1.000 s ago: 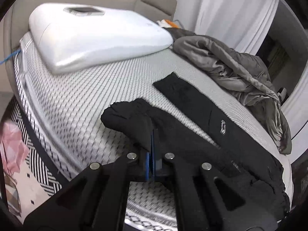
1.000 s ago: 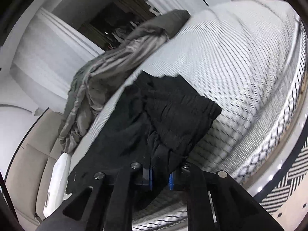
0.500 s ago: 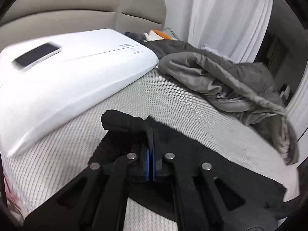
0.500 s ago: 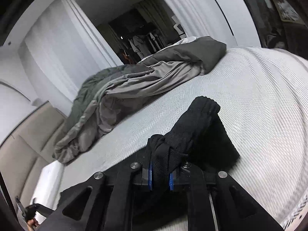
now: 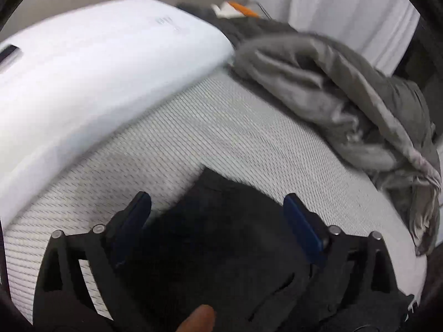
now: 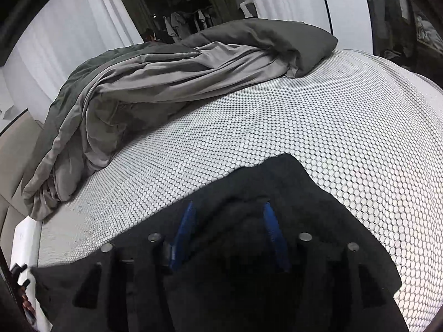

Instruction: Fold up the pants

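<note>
Left gripper [image 5: 217, 207]: blue-padded fingers [image 5: 300, 225] spread wide, just been opening, released. Black fabric pants [image 5: 229, 238] lie flat on the white mesh-patterned mattress [image 5: 207, 127] under and between them, pads not pressing (a fingertip shows at the bottom edge). Right gripper [image 6: 228, 224]: fingers parted about halfway, also just opening; pants [image 6: 277, 182] spread beneath, not gripped. Farther off: big white pillow [image 5: 91, 69] w/ rumpled grey duvet [image 5: 346, 96] alongside; white curtains [image 5: 332, 2] behind.
</note>
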